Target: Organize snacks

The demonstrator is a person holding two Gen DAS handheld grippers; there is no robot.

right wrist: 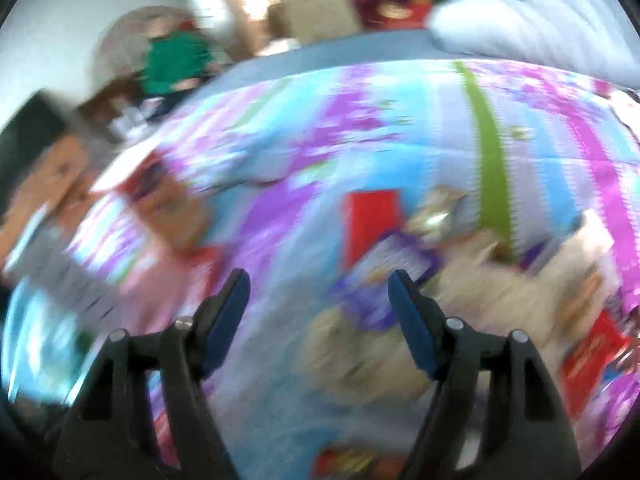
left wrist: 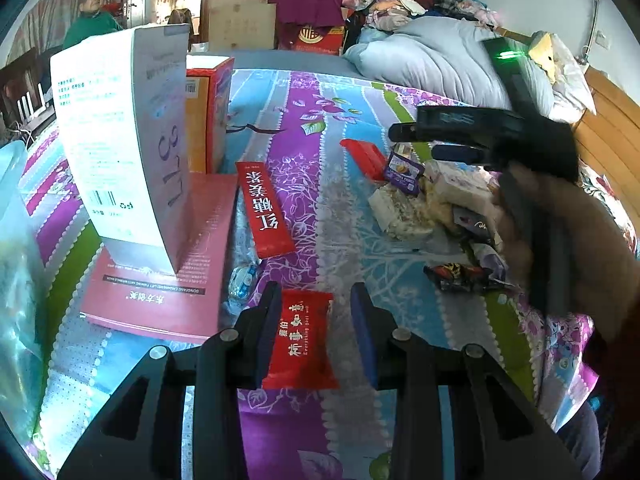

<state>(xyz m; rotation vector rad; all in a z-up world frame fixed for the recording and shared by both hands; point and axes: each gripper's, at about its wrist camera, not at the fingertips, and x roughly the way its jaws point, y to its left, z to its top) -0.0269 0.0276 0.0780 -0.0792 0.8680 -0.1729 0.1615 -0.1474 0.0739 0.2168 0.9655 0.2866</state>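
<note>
The small red foil snack packet (left wrist: pixel 300 338) is grasped in the left hand-held gripper (left wrist: pixel 316 312) and should be kept firmly pinched, while the empty right hand-held gripper (right wrist: pixel 320 280), jaws apart, is best steadied above the snack pile (left wrist: pixel 432 204).

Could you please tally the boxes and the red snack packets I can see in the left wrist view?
Boxes: 3 (white, orange, flat pink)
Red packets: 3 (long, held, far)
Total: 6
</note>
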